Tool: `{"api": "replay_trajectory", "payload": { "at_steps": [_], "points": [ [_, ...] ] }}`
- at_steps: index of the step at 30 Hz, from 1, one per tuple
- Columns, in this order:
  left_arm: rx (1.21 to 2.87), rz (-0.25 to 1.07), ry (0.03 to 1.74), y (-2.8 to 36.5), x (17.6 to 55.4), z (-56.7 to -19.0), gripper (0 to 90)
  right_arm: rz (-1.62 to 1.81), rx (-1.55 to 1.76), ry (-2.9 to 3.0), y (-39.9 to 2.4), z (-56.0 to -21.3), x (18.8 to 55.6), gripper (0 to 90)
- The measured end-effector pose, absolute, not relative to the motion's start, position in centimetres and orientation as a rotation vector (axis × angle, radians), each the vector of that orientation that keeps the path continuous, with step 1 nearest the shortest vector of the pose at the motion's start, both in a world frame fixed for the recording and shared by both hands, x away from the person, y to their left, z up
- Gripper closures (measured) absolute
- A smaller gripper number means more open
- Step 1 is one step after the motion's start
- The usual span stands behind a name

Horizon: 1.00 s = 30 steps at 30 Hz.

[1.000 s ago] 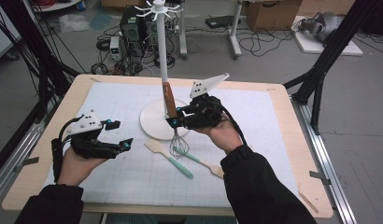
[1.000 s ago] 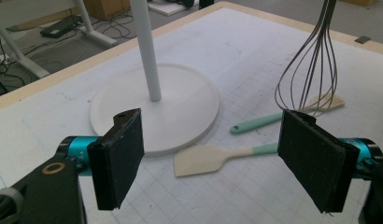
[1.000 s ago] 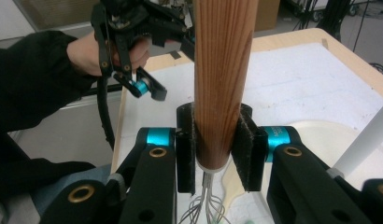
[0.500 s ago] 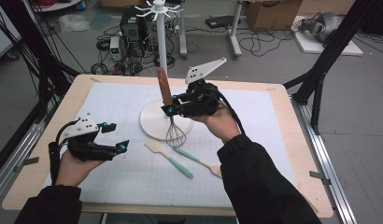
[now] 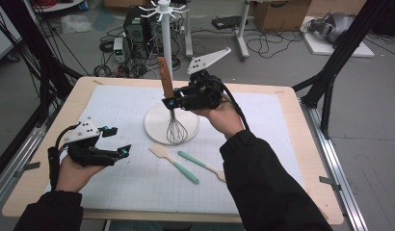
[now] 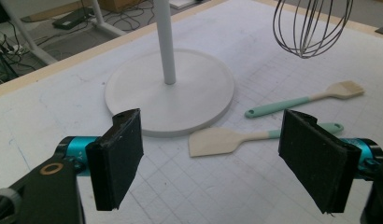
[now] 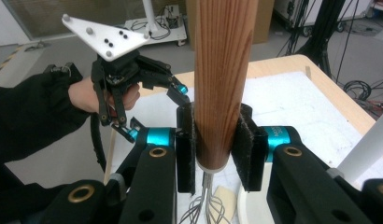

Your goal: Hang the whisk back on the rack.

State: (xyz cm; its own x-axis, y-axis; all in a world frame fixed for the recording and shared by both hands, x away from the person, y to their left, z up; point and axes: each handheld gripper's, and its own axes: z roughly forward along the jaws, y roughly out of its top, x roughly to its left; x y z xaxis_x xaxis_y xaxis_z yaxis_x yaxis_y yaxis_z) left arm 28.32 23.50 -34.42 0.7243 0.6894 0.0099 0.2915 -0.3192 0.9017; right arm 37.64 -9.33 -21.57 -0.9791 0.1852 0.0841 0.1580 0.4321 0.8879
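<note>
The right claw (image 5: 172,102) grips the whisk (image 5: 170,111) by its wooden handle, pads pressed on both sides, holding it upright in the air with the wire head hanging over the white stand (image 5: 157,126) base, just beside the pole. The left claw (image 5: 116,140) hovers open and empty above the surface (image 5: 263,103) at the left. Two spatulas (image 5: 174,163) lie near the base.
</note>
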Motion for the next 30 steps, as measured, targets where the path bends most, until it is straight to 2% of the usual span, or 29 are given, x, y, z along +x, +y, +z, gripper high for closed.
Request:
{"api": "replay_trajectory", "payload": {
  "at_steps": [30],
  "points": [
    [1.925,0.51,0.759,24.0,28.3,-34.4,22.2,1.635,0.316,2.589,-7.2,-17.3,41.1,72.6]
  ]
}}
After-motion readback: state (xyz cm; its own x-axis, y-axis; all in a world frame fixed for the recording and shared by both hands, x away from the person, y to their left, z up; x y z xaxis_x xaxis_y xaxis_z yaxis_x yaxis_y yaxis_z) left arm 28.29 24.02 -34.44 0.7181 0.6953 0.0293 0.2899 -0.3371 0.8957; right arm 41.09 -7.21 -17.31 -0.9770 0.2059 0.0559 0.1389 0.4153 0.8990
